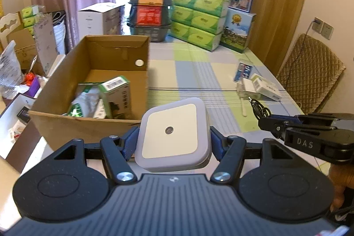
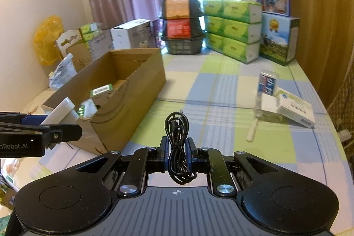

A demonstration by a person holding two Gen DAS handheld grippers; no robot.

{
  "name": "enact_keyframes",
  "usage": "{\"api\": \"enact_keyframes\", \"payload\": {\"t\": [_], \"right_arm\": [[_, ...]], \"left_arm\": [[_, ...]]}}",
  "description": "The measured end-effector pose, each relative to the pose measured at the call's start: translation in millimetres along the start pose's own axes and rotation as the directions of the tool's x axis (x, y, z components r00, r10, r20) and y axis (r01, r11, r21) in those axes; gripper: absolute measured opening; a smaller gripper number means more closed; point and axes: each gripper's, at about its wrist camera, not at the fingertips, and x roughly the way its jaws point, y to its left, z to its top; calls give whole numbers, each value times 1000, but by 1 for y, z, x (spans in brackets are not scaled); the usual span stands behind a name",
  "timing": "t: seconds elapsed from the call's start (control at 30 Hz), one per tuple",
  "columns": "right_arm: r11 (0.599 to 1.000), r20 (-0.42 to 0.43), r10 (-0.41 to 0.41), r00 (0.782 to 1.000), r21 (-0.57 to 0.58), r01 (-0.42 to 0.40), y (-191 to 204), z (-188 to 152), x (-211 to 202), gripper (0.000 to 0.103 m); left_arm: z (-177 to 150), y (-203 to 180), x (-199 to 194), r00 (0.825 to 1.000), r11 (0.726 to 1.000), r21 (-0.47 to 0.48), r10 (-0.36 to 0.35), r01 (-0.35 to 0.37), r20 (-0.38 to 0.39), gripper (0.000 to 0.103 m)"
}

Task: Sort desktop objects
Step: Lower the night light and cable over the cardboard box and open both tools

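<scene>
My left gripper (image 1: 172, 143) is shut on a white square night light (image 1: 172, 136), held above the table just right of the open cardboard box (image 1: 141, 52). The box holds a green carton (image 1: 117, 90) and crumpled packets. My right gripper (image 2: 176, 153) is shut on a coiled black cable (image 2: 177, 138) over the checked tablecloth. In the left wrist view the right gripper (image 1: 265, 118) shows at the right with the cable (image 1: 257, 106) sticking out. In the right wrist view the left gripper (image 2: 44, 132) and the night light (image 2: 62, 113) show at the left, by the box (image 2: 132, 90).
At the table's right side lie a blue-and-white small box (image 2: 266, 82), white packets (image 2: 294, 110) and a white stick (image 2: 252, 129). Green tissue packs (image 1: 199, 17), stacked baskets (image 1: 150, 12) and milk cartons (image 1: 236, 30) line the far edge. A chair (image 1: 309, 72) stands to the right.
</scene>
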Motion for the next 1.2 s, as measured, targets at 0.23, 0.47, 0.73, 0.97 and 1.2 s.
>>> {"api": "enact_keyframes", "payload": {"t": [0.23,0.47,0.73,0.97,1.2], "right_arm": [[996,9,76,997,-51,-75,31,21,20,12],[984,8,159,987,-78,-158,65,45,47,12],[969,6,237,971,-78,-236,94,71,85,12],[958,-12,276,961,-70,-277,103,80,117,12],[940,-5,338,941,-54,-338,102,78,140,31]], "left_arm": [[16,40,-7,998,998,-3,56,-56,14,61],[47,86,-4,992,993,-4,116,-116,38,61],[72,127,22,990,990,-15,140,-140,26,61],[79,140,53,992,992,-1,128,-128,4,61],[77,156,68,993,991,-62,115,-114,0,74]]}}
